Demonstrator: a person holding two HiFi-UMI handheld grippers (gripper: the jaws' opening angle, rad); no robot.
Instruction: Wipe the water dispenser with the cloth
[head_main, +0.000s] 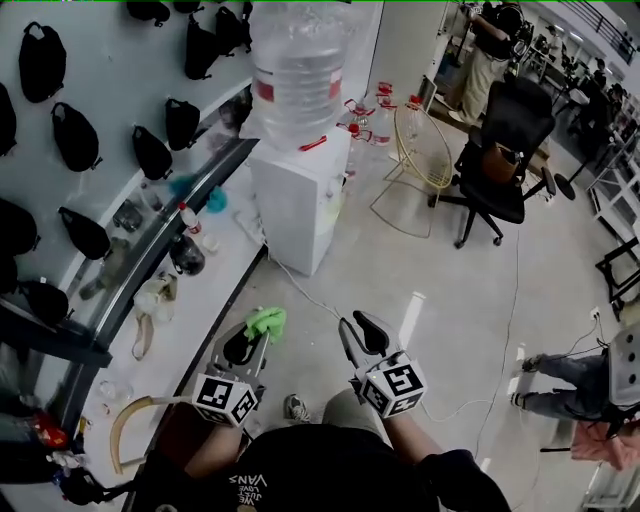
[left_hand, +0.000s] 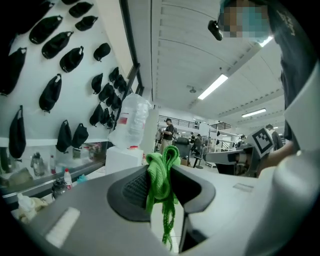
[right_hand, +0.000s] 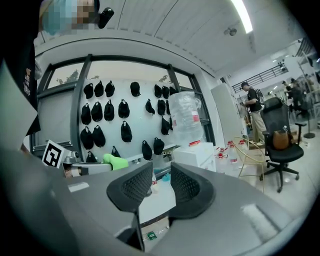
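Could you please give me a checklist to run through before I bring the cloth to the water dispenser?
1. Is the green cloth held: ok; the jaws of the left hand-held gripper are shut on it.
2. Is the right hand-held gripper free: ok; jaws apart, nothing between them.
3. Is the cloth touching the water dispenser: not ok; it stands ahead, apart from the cloth.
4. Is the floor on the way safe: not ok; a cable runs along it from the dispenser.
5. Is the cloth damp: cannot tell.

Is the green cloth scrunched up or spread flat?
Scrunched up: the green cloth is bunched between the left gripper's jaws, strands dangling.
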